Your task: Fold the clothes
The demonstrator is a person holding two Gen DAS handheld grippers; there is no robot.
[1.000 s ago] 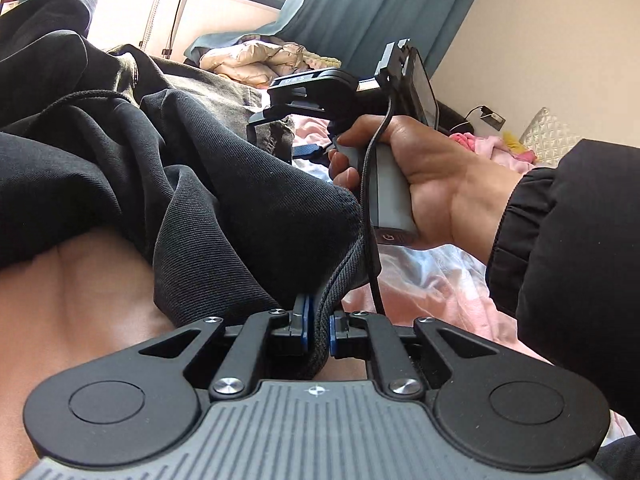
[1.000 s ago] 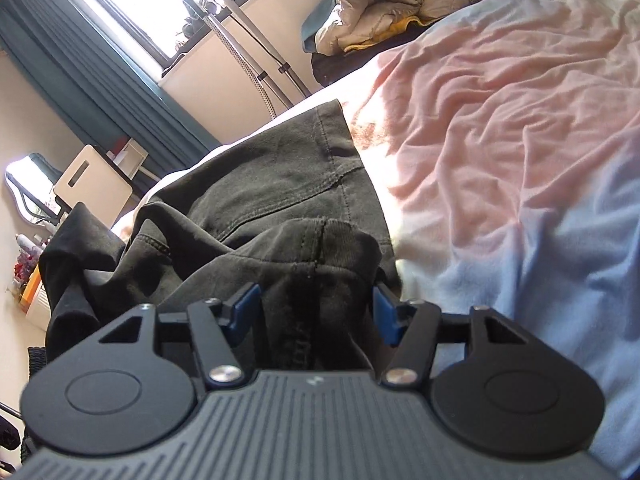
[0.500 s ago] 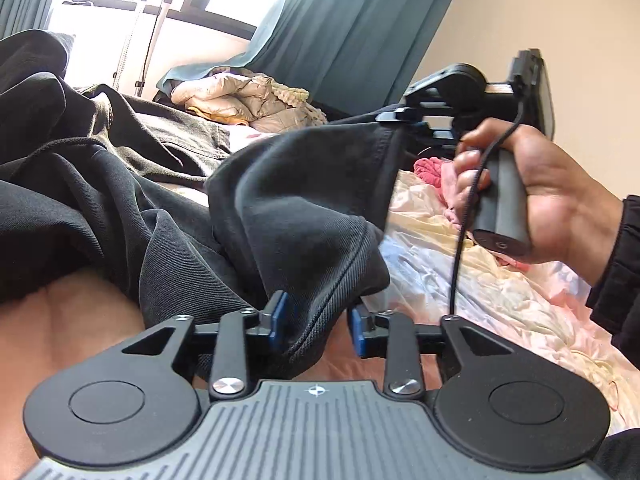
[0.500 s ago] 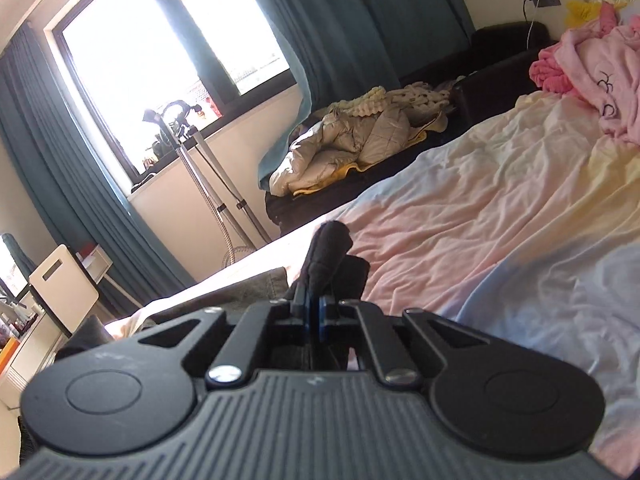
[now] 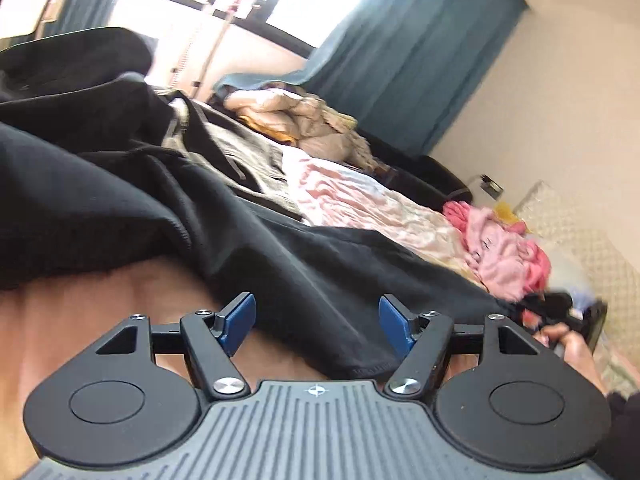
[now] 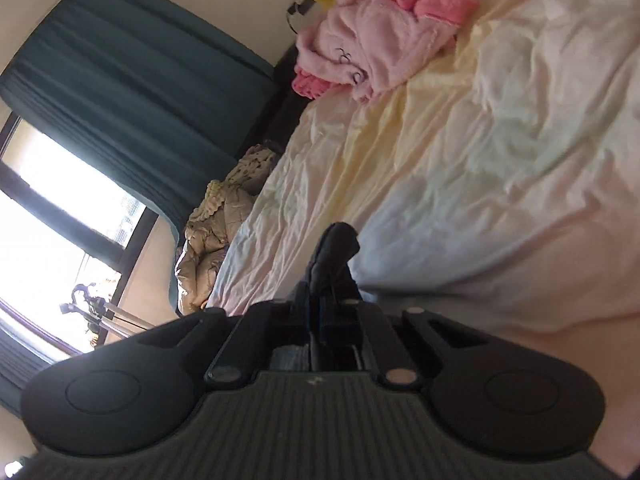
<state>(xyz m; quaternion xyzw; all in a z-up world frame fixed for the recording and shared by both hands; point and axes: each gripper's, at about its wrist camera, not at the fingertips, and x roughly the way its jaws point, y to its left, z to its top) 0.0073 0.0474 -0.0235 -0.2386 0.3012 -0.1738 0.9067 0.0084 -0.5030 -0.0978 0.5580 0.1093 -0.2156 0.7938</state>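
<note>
Two grippers show, and they stand differently. From the left wrist view the left gripper [image 5: 316, 322] has its blue pads [image 5: 239, 322] spread wide, the jaws having just been opening; the dark garment [image 5: 312, 280] lies on the bed between and beyond them, but neither pad presses on it, so it is released. That garment stretches away to the right as a long black strip across the wrinkled bedsheet [image 5: 360, 200], and its far end runs toward the person's right hand [image 5: 568, 344], which is blurred and partly cut off behind the gripper body; what that hand grips cannot be made out clearly there. More dark clothing [image 5: 80, 140] is heaped at the left, its folds too smeared to separate piece from piece. From the right wrist view the right gripper [image 6: 316, 312] is clenched, its jaws pinched together on a bunched end of the dark garment [image 6: 336, 248], which sticks up past the fingertips; the rest of the fabric is hidden under the gripper body. Beyond it lies the pale sheet [image 6: 480, 140], with a pink garment [image 6: 368, 40] crumpled near the far edge and a beige quilted jacket [image 6: 212, 240] beside the teal curtain [image 6: 140, 88]. Both pictures are motion-blurred, so seams and edges are hard to read.
</note>
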